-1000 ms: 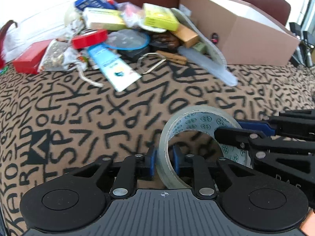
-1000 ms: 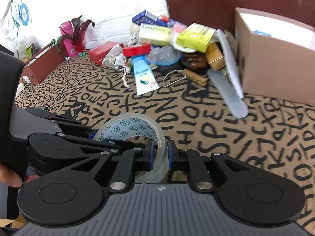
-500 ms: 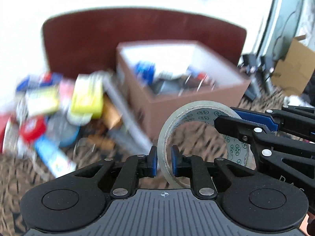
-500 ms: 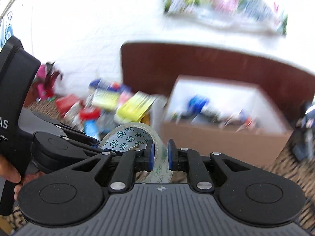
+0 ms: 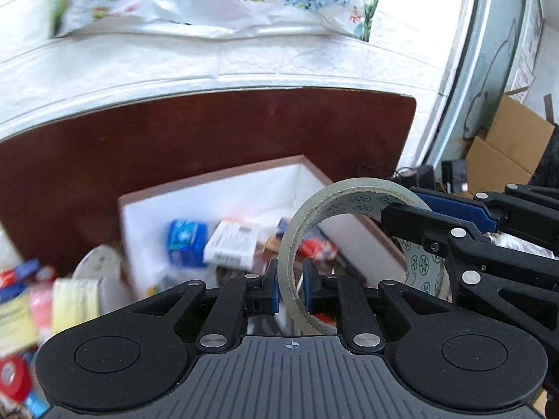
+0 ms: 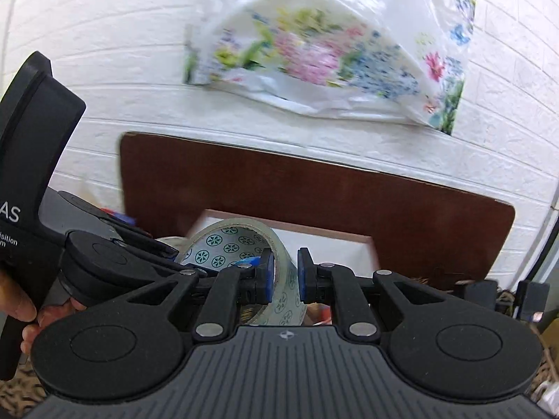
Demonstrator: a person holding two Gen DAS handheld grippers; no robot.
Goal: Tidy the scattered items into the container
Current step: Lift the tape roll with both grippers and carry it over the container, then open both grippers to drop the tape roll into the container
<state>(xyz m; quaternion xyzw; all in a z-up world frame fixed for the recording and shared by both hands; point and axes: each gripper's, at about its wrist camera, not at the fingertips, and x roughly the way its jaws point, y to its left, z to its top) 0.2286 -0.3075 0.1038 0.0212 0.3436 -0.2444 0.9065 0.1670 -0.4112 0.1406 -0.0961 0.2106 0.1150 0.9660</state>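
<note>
Both grippers hold one roll of clear packing tape (image 5: pixel 353 188), raised in the air in front of the open cardboard box (image 5: pixel 216 178). My left gripper (image 5: pixel 290 288) is shut on the roll's near-left wall. My right gripper (image 6: pixel 282 274) is shut on the roll's (image 6: pixel 237 241) right wall and shows in the left wrist view (image 5: pixel 436 216) entering from the right. The box holds several items, among them a blue pack (image 5: pixel 185 244) and a white carton (image 5: pixel 232 248). The box rim (image 6: pixel 314 232) also shows behind the roll in the right wrist view.
Scattered items lie left of the box: a yellow-green pack (image 5: pixel 73 300), a red tape roll (image 5: pixel 14 373), blue boxes (image 5: pixel 17 272). A dark red board (image 5: pixel 209 132) stands behind the box against a white brick wall. Cardboard boxes (image 5: pixel 503 150) stand at far right.
Both grippers have lifted the tape roll off the patterned cloth and carried it toward the box. The views have tilted up, so the box interior and wall now fill them.
</note>
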